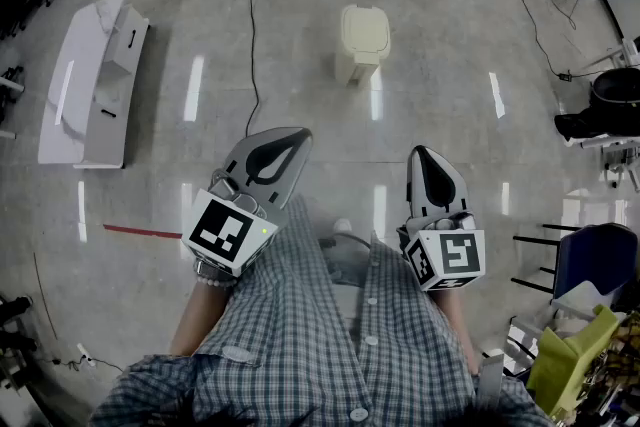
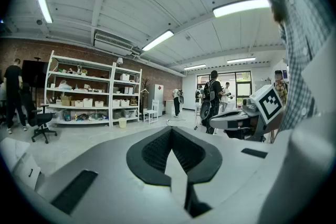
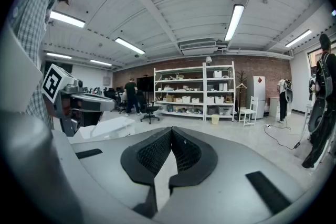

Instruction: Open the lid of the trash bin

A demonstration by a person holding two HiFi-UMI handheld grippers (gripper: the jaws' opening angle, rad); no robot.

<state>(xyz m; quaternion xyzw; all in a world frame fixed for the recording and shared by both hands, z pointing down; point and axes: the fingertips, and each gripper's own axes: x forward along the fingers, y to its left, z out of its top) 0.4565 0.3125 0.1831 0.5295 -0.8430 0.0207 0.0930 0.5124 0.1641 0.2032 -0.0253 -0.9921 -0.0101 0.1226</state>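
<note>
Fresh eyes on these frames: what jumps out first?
Two claws at the bottom of the head view, left claw and right claw, both shut on nothing. Ahead of them a cream trash bin stands on the grey floor, lid down, neither claw touching it.

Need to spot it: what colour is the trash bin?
Cream trash bin, clearest in the head view.

Bright ceiling tubes (image 3: 234, 21), floor (image 1: 300, 45) glare, seemingly soft edges
</note>
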